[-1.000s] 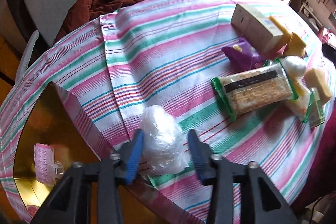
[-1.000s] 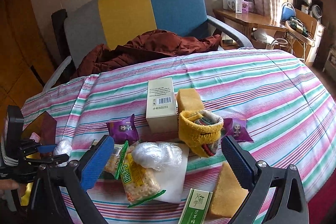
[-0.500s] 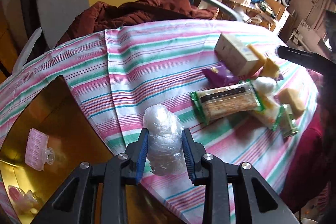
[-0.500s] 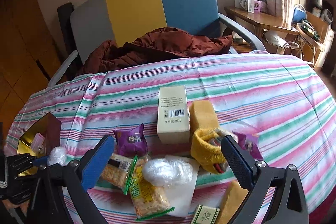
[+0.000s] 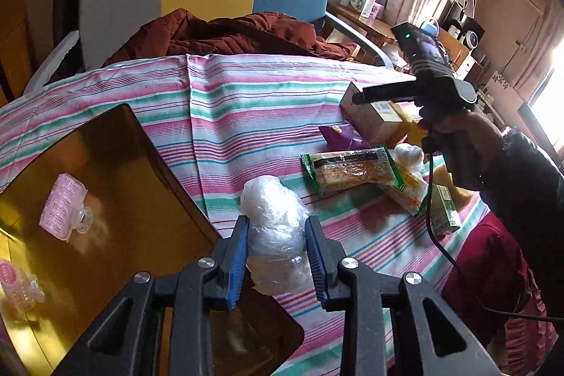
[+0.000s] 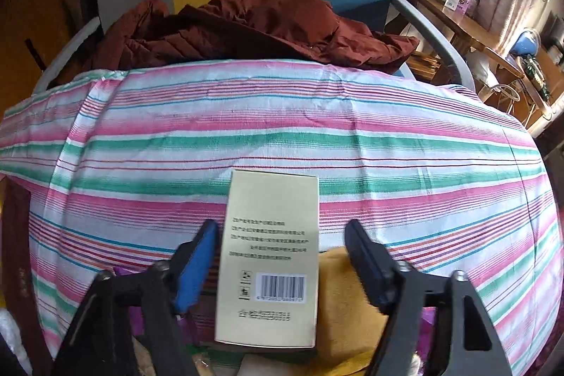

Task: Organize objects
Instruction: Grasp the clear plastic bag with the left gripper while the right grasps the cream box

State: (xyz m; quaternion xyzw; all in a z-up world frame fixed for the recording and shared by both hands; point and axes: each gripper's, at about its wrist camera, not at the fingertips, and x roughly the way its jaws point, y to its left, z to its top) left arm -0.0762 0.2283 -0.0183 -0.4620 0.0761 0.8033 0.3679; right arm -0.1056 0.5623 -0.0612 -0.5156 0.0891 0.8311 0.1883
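Note:
A crumpled ball of clear plastic wrap is pinched between the blue pads of my left gripper, which is shut on it above the edge of the gold tray. Two pink hair clips lie in that tray. In the right wrist view my right gripper is open, its fingers on either side of a beige box with a barcode, small gaps on both sides. The left wrist view shows the same box under the right gripper, held by a person's hand.
Cracker packs, a purple snack pouch, a small green carton and a yellow sponge crowd the near right of the striped tablecloth. A brown jacket lies on the chair behind.
My left gripper closed on the plastic ball and lifted it beside the gold tray. My right gripper moved forward and down until its fingers flank the beige box.

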